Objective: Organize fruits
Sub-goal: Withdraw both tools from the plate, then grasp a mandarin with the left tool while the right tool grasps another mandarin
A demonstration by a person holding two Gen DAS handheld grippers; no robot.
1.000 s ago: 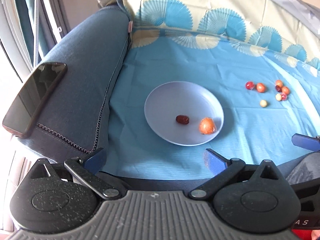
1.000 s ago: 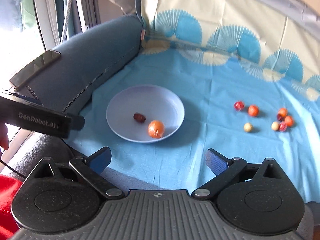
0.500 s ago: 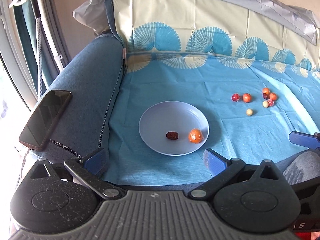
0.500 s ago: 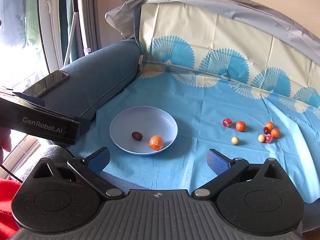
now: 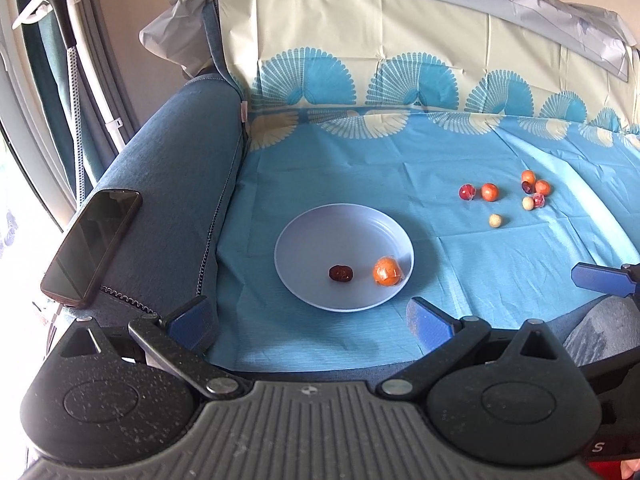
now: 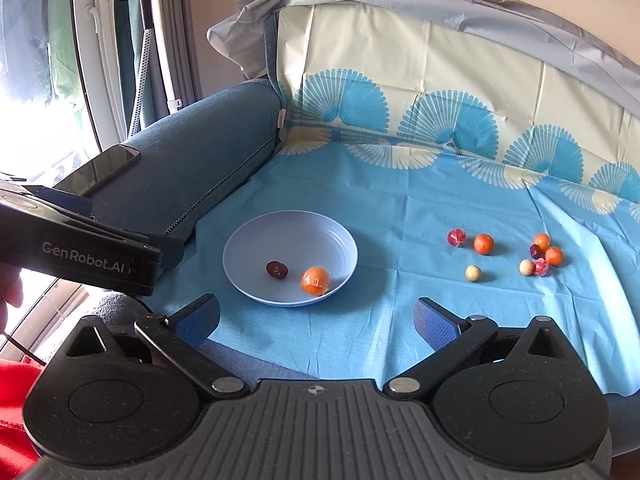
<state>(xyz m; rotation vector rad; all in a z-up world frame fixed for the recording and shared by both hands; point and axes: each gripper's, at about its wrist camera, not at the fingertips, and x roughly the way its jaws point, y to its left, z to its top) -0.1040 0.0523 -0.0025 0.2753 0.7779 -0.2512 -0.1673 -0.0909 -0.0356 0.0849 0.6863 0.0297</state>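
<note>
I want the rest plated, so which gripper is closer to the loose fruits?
Probably the right gripper: it is open and empty, on the side of the loose fruits. The left gripper faces the plate.

Left black two-finger gripper with blue pads (image 5: 308,320) hangs low at the near edge, jaws spread wide, nothing between them. Right black two-finger gripper with blue pads (image 6: 318,318) sits level beside it, jaws just as wide and empty. At the far left of the right view, a fingertip (image 6: 9,298) shows under the left tool's body.
</note>
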